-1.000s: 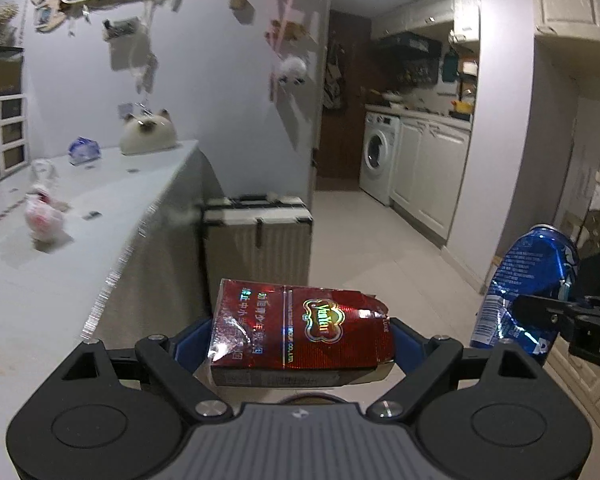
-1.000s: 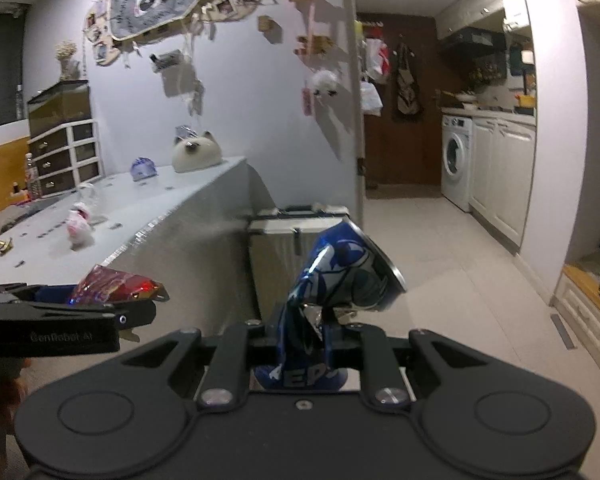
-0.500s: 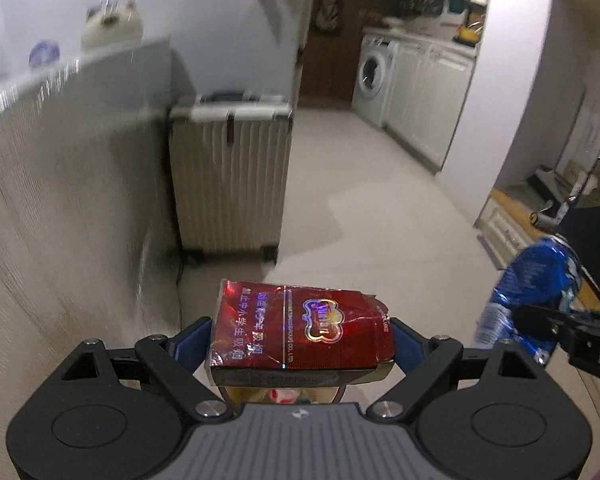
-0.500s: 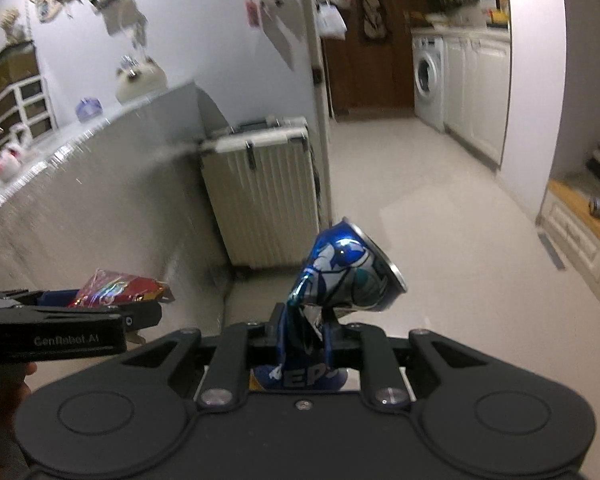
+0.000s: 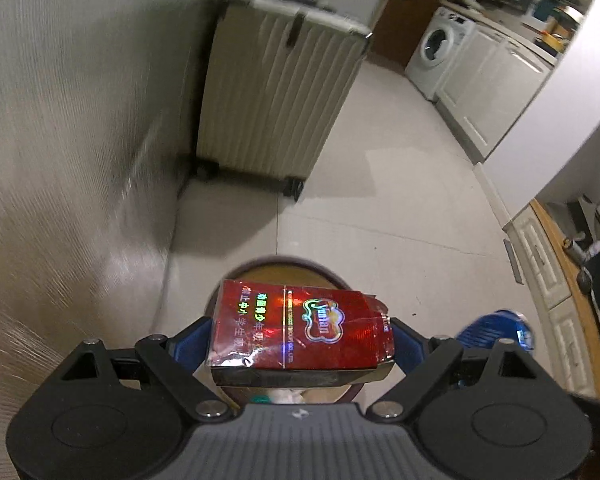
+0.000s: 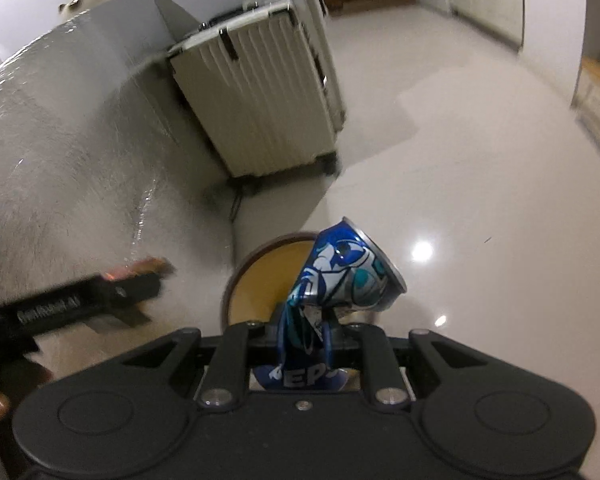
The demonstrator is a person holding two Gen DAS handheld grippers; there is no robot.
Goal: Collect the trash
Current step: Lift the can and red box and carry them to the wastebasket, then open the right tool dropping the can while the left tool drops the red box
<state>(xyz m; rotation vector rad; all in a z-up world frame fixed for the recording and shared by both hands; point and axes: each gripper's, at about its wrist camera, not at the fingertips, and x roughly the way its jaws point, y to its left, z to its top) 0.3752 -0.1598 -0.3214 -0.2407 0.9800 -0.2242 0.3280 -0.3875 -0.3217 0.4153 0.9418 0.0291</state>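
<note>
We hold: left gripper [image 5: 302,334] clamped across light, crushable cigarette pack [image 5: 300,330]; right gripper [image 6: 308,330] pinching crumpled, slippery Pepsi can [image 6: 346,276] waist; bin [image 6: 256,276] at 12 o'clock.

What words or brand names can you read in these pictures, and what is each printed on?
"EPS": crushed blue drink can, first and last letters hidden by the right gripper.
Gold brand script and green characters: red foil-wrapped cigarette pack, too distorted to read.
White lettering: left gripper side, blurred.
</note>
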